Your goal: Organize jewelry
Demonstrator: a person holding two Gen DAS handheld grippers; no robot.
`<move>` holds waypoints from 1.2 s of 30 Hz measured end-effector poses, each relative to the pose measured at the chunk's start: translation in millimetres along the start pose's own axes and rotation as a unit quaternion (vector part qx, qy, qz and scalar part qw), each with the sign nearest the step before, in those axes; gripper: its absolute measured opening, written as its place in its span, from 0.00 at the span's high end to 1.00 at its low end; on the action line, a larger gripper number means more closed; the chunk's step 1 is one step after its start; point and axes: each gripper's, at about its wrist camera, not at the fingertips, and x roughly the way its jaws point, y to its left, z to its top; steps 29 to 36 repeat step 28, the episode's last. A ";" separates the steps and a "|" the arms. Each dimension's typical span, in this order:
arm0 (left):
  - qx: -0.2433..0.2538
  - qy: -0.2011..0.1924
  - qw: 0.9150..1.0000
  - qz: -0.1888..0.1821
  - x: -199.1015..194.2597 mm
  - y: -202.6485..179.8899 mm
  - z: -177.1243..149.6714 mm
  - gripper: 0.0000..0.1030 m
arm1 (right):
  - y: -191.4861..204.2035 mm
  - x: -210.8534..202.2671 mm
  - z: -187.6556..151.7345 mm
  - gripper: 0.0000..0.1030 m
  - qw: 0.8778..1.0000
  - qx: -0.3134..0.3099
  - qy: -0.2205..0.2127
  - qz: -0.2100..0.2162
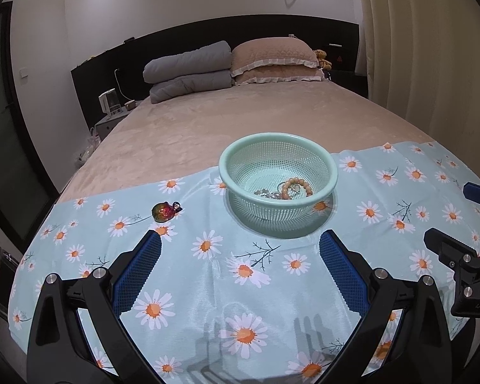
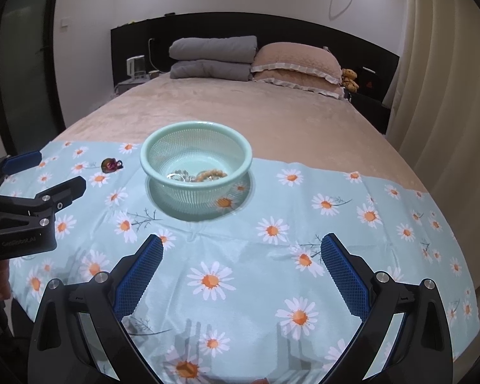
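A mint green mesh basket [image 1: 230, 172] [image 2: 150, 166] stands on a daisy-print cloth [image 1: 208, 288] [image 2: 240, 272] spread over the bed. Inside it lie a peach bead bracelet [image 1: 299, 184] [image 2: 211, 174] and a pale bead chain [image 1: 267, 194] [image 2: 177, 174]. A dark iridescent red-green pendant [image 1: 163, 212] [image 2: 109, 164] rests on the cloth, left of the basket. My left gripper [image 1: 240, 240] hovers open just short of the basket, with the pendant beyond its left finger. My right gripper [image 2: 241, 243] is also open, nothing between its fingers, in front of the basket.
The right gripper's black body shows at the edge of the left wrist view [image 1: 463, 256], and the left gripper's body [image 2: 32, 204] in the right wrist view. Folded grey quilts [image 1: 188, 70], pillows [image 1: 275, 59], a nightstand appliance [image 1: 108, 102] and curtains [image 1: 415, 48] lie beyond.
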 end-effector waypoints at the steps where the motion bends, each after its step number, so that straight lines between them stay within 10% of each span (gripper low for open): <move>1: 0.000 0.001 1.000 0.000 0.3 -0.2 -0.1 0.06 | -0.4 0.4 -0.5 0.08 1.000 0.000 0.002 0.000; 36: 0.003 0.025 1.000 -0.008 9.2 -4.1 -5.0 0.06 | 5.7 3.8 -4.8 0.08 1.000 -0.019 0.013 -0.011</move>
